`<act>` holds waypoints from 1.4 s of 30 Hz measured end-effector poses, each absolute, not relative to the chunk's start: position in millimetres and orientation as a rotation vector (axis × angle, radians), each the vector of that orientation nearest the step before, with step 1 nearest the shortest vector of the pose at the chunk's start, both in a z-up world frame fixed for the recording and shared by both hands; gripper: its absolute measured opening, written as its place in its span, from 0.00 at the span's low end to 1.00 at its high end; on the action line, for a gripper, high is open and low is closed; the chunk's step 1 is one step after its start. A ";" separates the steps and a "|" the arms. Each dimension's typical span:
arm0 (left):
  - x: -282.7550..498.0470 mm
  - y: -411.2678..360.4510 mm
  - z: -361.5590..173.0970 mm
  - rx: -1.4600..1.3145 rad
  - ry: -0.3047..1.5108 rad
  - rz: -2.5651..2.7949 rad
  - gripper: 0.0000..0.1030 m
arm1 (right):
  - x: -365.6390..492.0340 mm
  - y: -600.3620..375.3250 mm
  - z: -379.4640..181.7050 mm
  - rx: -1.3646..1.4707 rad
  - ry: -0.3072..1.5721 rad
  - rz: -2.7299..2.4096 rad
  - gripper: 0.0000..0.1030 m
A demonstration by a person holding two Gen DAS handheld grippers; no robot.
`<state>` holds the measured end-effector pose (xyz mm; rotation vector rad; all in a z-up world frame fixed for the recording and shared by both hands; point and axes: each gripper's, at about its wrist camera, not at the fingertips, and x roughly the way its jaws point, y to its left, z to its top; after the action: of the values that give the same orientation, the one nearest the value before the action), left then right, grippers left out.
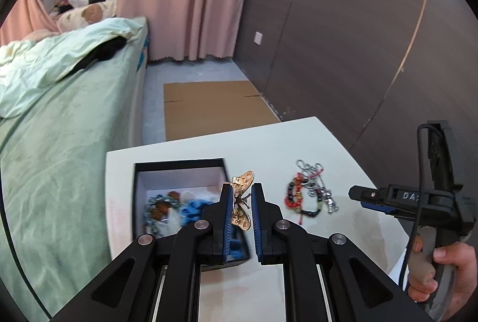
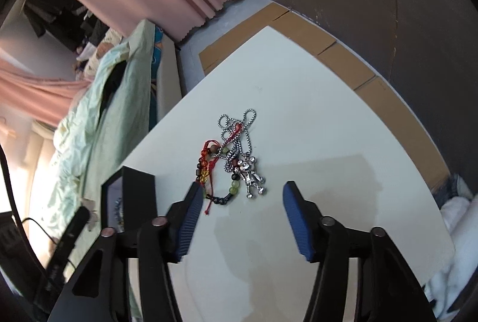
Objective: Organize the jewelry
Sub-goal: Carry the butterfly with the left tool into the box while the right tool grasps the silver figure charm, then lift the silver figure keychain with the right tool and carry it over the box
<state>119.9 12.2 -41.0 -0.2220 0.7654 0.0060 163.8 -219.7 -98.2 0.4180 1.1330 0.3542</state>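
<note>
Left hand-held gripper (image 1: 241, 204) pinches gold butterfly brooch (image 1: 241, 202) above box rim (image 1: 179, 163); right hand-held gripper (image 2: 242, 196) gapes

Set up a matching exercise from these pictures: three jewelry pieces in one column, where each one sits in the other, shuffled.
1. gold butterfly brooch
2. silver ball-chain necklace with bear pendant
3. blue beaded piece

A. inside the black box
B. loose on the white table
C. clamped in the left gripper

Pairs: 1-C, 2-B, 3-A

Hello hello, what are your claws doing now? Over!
Left gripper shut on gold butterfly brooch, by black box. Right gripper open, facing bracelet and chain. Nothing blocking.
</note>
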 end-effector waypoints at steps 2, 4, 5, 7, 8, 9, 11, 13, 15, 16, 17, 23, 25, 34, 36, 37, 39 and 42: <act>119.2 19.3 -42.4 -0.235 0.767 0.018 0.12 | 167.2 -213.5 -102.1 0.394 1.138 0.352 0.47; 118.8 26.6 -43.9 -0.251 0.770 0.028 0.13 | 169.7 -210.1 -103.8 0.379 1.139 0.350 0.46; 117.6 30.0 -44.6 -0.257 0.770 0.032 0.13 | 171.0 -207.9 -104.6 0.372 1.136 0.348 0.46; 118.7 35.1 -46.3 -0.271 0.776 0.037 0.13 | 174.4 -205.4 -106.2 0.358 1.134 0.342 0.45; 119.3 37.4 -47.5 -0.276 0.779 0.040 0.13 | 175.8 -203.7 -107.6 0.349 1.135 0.336 0.45; 119.7 39.5 -48.4 -0.280 0.782 0.043 0.13 | 176.9 -202.5 -108.9 0.340 1.137 0.330 0.45; 120.0 42.6 -49.6 -0.286 0.786 0.046 0.13 | 179.6 -199.8 -112.1 0.318 1.141 0.316 0.44; 120.9 45.1 -51.0 -0.292 0.791 0.048 0.13 | 180.9 -197.6 -113.1 0.305 1.143 0.304 0.43; 121.7 46.6 -51.8 -0.297 0.794 0.051 0.13 | 182.1 -195.6 -114.0 0.295 1.142 0.302 0.41; 122.2 47.2 -52.2 -0.300 0.794 0.052 0.13 | 182.7 -194.6 -114.6 0.289 1.140 0.299 0.41; 123.3 47.9 -52.4 -0.302 0.796 0.053 0.13 | 183.6 -194.1 -115.5 0.284 1.140 0.297 0.38; 128.0 47.0 -56.7 -0.316 0.834 0.050 0.13 | 185.7 -193.4 -120.0 0.245 1.147 0.289 0.25; 128.9 45.1 -57.4 -0.318 0.844 0.043 0.13 | 184.8 -195.8 -120.2 0.234 1.154 0.288 0.22; 126.1 51.8 -63.1 -0.391 0.887 0.042 0.14 | 172.3 -213.5 -118.9 0.293 1.210 0.294 0.18; 124.9 52.9 -63.5 -0.406 0.896 0.040 0.16 | 168.1 -217.4 -115.5 0.296 1.210 0.296 0.13; 124.1 53.5 -63.7 -0.411 0.898 0.041 0.25 | 166.5 -219.0 -114.4 0.296 1.211 0.297 0.09; 120.2 53.2 -62.5 -0.417 0.886 0.048 0.48 | 162.3 -222.6 -114.7 0.297 1.222 0.293 0.09; 114.4 53.0 -57.0 -0.425 0.852 0.056 0.69 | 162.5 -226.4 -116.3 0.314 1.239 0.281 0.09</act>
<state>114.4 53.0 -57.0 -0.4253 0.8523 0.0562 162.5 -226.4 -116.3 0.3140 1.2395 0.2810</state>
